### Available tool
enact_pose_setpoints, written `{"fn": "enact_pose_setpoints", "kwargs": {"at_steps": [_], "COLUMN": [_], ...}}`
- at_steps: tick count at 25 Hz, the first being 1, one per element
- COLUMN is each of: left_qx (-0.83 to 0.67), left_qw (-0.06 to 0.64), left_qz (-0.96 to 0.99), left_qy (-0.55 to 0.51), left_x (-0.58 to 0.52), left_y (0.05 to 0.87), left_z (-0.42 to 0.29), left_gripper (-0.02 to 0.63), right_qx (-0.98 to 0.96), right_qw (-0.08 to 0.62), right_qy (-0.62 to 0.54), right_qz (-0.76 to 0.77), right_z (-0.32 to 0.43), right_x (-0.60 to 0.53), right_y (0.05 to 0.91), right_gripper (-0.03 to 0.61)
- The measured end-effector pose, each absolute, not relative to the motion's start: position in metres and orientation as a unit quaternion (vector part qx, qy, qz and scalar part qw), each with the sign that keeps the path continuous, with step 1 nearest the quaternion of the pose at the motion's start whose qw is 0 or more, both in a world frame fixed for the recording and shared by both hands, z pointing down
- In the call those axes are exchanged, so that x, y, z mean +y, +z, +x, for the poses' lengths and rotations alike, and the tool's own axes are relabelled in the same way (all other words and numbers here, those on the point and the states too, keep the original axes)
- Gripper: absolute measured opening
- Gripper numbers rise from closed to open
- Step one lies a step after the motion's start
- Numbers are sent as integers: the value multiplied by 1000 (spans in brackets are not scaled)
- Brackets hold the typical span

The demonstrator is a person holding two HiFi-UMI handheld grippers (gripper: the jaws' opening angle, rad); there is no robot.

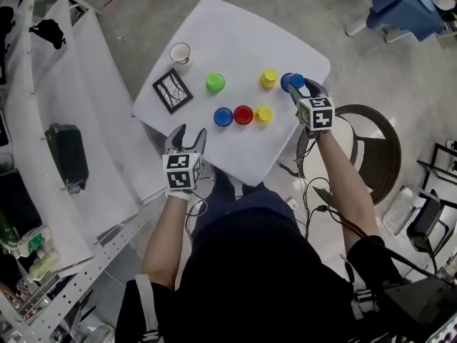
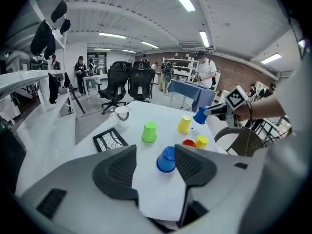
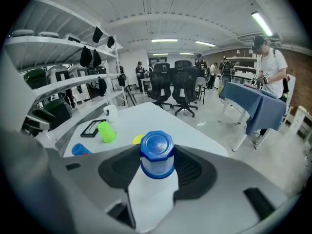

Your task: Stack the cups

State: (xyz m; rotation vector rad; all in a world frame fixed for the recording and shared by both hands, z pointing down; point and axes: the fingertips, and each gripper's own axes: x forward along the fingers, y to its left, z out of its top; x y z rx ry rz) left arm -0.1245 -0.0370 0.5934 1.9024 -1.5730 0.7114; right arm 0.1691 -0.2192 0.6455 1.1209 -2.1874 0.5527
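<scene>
My right gripper (image 1: pixel 303 91) jaws closed on blue cup (image 3: pixel 157 154) sidewalls; light thin plastic, probably slippery, I squeeze gently. Left gripper (image 1: pixel 187 137) jaws open, empty.

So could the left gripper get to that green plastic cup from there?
Probably yes. The left gripper is open and empty, and bare white table lies between it and the green plastic cup; the blue plastic cup stands just right of that path.
</scene>
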Motion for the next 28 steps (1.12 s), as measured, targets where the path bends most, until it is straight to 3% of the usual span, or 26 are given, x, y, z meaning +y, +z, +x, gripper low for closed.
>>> {"fn": "enact_pose_setpoints", "kwargs": {"at_steps": [7, 28], "left_qx": [-550, -534], "left_qw": [269, 277], "left_qz": [746, 756], "left_qy": [260, 259], "left_x": [-45, -6], "left_y": [587, 591], "left_z": [-114, -149], "left_gripper": [239, 232], "right_qx": [-843, -839], "right_qw": [264, 353], "right_qy": [200, 164], "right_qz": [424, 379], "right_z": [132, 54], "right_x": [-166, -89], "right_y": [596, 627], "right_gripper": [210, 212]}}
